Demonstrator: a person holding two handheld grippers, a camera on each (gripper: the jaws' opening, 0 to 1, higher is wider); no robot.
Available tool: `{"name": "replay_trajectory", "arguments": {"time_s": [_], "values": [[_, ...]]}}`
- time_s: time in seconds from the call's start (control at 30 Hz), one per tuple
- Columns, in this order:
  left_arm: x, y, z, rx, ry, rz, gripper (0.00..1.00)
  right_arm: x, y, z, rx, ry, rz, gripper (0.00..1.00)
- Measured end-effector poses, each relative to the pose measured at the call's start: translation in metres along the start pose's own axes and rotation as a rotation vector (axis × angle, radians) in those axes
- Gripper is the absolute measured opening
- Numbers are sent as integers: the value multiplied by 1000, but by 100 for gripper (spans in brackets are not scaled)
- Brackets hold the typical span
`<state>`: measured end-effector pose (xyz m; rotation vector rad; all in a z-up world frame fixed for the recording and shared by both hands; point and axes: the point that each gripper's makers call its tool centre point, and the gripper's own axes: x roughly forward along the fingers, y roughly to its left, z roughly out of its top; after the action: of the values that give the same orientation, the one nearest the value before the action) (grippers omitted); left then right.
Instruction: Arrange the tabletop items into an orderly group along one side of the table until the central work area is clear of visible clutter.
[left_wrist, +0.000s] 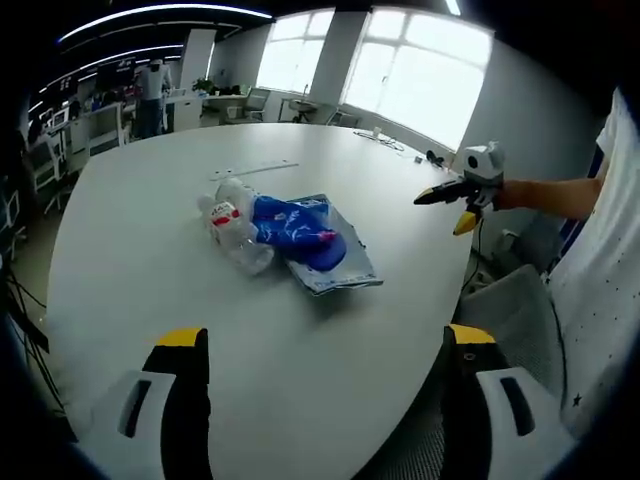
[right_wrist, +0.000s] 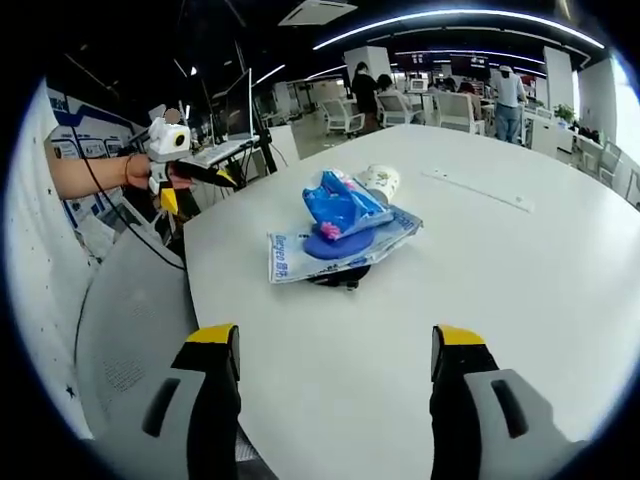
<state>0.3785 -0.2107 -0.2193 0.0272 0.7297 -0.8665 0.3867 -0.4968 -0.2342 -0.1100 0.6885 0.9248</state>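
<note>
A small heap lies near the middle of the white oval table (left_wrist: 150, 280). It holds a clear plastic bottle (left_wrist: 236, 226) with a red label, a crumpled blue bag (left_wrist: 292, 226) and a flat silver-blue packet (left_wrist: 338, 268) underneath. The right gripper view shows the same blue bag (right_wrist: 345, 203), packet (right_wrist: 300, 256) and bottle (right_wrist: 380, 181). My left gripper (left_wrist: 325, 342) is open and short of the heap, above the near table edge. My right gripper (right_wrist: 335, 342) is also open with nothing between its jaws. Each appears in the other's view, off the table edge: right gripper (left_wrist: 446, 208), left gripper (right_wrist: 200, 190).
A thin pale strip (left_wrist: 255, 170) lies flat on the table beyond the heap, also seen as the strip (right_wrist: 476, 188). A grey chair (left_wrist: 510, 310) stands at the table's edge beside the person. Desks, chairs and people fill the office behind; windows line the far wall.
</note>
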Motion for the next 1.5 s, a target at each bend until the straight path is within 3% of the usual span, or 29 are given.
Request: {"name": "replay_trajectory", "arguments": {"time_s": [0.83,1.5], "values": [[0,2,-3,-9,0,3,100,4,1,-1,6,6,5,78],[2,12,7,-3,-13,12,99,15,0,17,8,-27,12,76]]}}
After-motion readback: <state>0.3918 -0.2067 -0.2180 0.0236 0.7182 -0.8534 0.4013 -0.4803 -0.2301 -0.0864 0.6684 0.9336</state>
